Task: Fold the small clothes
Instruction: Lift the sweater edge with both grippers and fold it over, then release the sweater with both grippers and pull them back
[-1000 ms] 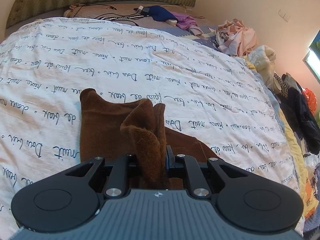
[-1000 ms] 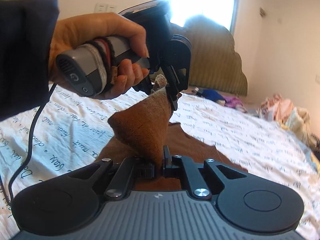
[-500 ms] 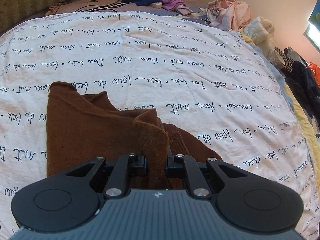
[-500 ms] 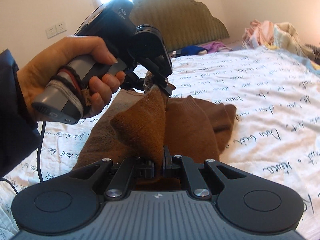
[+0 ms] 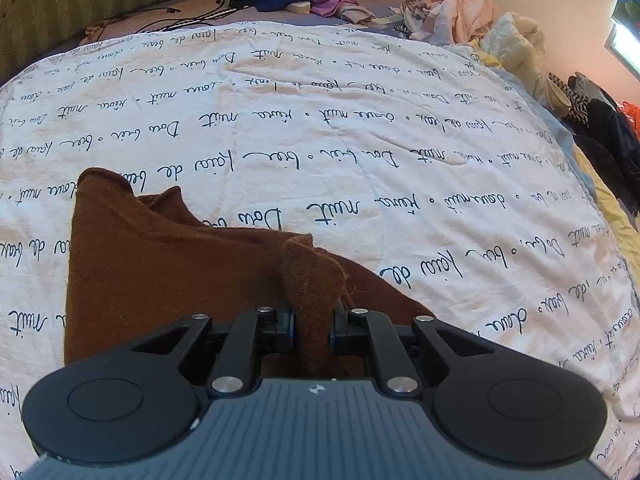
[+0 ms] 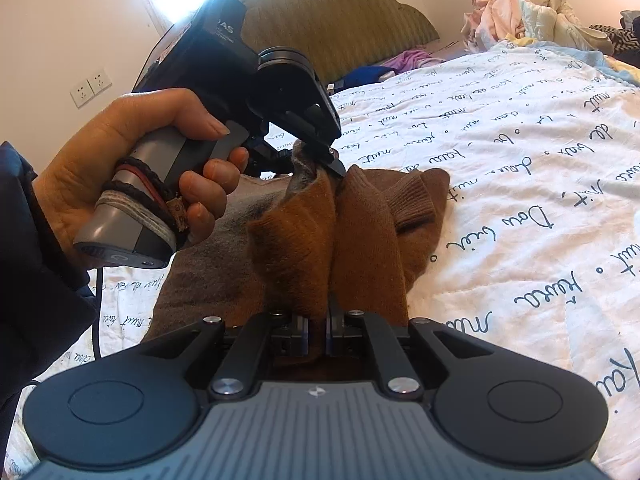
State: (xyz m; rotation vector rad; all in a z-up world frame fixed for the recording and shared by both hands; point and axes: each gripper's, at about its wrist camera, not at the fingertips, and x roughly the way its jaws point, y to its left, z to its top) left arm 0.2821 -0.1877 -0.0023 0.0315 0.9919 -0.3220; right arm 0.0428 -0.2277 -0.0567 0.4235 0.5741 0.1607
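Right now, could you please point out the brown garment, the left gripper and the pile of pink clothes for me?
brown garment (image 5: 160,264): left wrist view, on its flat spread part.
left gripper (image 6: 320,160): right wrist view, at the fingertips pinching the garment.
pile of pink clothes (image 5: 452,8): left wrist view, on the pile's middle.

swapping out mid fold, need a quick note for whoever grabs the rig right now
Left tool: shut on a pinched edge of the brown garment.
Right tool: shut on another edge of the same garment; the left tool's grip shows just beyond it in the right wrist view.
Garment: mostly lying on the white script-print bedcover, with the gripped part raised and one layer carried over the other.
Done: fold under way, both edges held.
Left: probably lay the held edge flat, release, finish folding. Other clothes wait at the bed's far side.
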